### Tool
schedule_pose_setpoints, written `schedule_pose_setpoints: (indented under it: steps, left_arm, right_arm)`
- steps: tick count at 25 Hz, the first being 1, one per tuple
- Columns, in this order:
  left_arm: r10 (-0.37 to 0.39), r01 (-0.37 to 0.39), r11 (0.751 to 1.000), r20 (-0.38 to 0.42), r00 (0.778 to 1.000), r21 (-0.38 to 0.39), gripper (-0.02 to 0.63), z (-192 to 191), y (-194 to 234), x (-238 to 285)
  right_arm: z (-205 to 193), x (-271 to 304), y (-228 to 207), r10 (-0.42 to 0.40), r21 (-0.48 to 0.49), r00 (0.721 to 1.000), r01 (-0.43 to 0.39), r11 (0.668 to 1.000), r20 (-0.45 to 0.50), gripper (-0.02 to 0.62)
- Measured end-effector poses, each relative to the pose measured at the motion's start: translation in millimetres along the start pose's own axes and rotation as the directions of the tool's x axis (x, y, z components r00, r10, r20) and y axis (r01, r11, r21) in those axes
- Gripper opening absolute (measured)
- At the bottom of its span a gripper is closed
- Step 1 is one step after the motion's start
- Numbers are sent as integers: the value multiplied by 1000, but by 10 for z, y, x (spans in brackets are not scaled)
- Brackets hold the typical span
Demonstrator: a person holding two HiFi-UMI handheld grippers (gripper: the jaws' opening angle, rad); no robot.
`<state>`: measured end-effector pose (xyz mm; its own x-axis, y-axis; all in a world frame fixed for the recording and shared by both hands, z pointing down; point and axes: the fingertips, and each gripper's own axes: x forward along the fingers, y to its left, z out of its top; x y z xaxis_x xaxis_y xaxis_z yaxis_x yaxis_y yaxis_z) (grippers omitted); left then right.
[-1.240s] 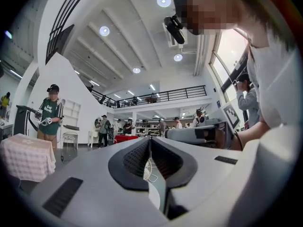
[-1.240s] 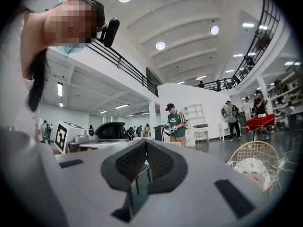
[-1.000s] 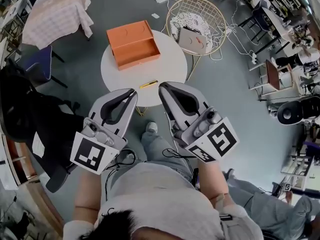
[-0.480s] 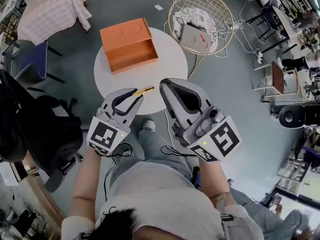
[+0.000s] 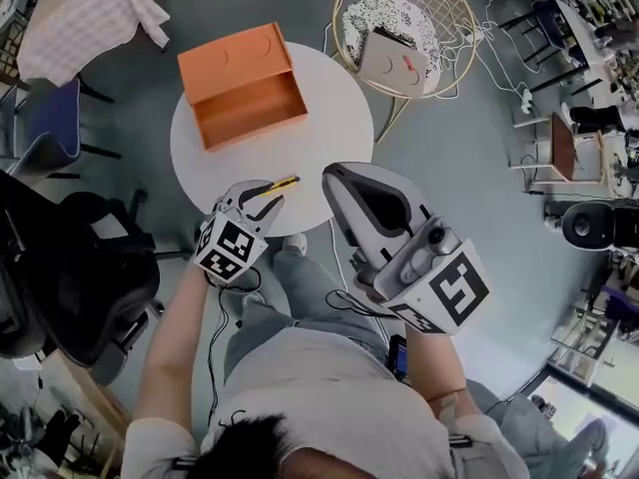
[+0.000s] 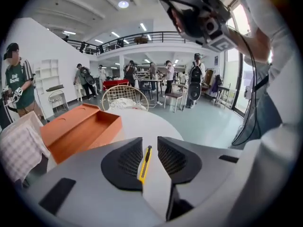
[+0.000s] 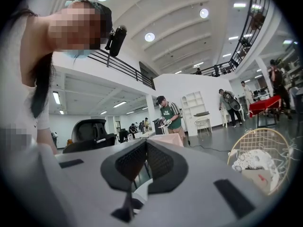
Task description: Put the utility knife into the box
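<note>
Utility knife (image 6: 146,162) is seen flat on the white round tabletop (image 5: 324,118), at its near edge, yellow body with a dark tip pointed away from the left gripper camera. Left gripper (image 6: 149,143) is set low over it with fingers (image 6: 128,157) spread; the knife lies in the gap, lengthwise along the fingers and closer to the left-hand one, with a clear strip of tabletop showing toward the other. Contact with either finger can't be confirmed, and no pinch is seen. In the head view the same left gripper (image 5: 268,196) is reached in from the near-left, with the knife (image 5: 284,183) sticking out past the fingertips. The orange box (image 5: 245,88) is open, lid folded back, and sits on the far-left part of the tabletop, well apart from the knife; in the left gripper view it is seen ahead and to the left (image 6: 78,131). Right gripper (image 5: 331,178) is held beside the left one, its tip over the tabletop's near edge. In its own view the right gripper's (image 7: 145,143) fingers are pressed together at the tips with nothing between them. A wire basket chair (image 5: 404,28) stands just beyond the tabletop, far right.
</note>
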<state>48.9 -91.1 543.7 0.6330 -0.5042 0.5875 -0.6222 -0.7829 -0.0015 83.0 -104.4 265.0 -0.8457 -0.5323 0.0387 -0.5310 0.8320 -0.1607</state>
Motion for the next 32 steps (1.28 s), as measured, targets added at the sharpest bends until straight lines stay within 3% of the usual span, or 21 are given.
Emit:
schedule_pose_setpoints:
  steps: [6,19,32]
  left_arm:
    - [-35,38,999,-129,991,25,95,-392,55,383]
    - [-57,70,997,-270,961,42,95,-781,114,675]
    - [-22,20,1000,-246,969,-13,64,-742,162,601]
  right_arm:
    - [-99,-51,-190,-22,12,999,23,1000,-23,8]
    - [-229,-194,-396,-69,43,997,71,997,-45,9]
    - [-265,-154,-367,-47,49,998,50,998,-51,8]
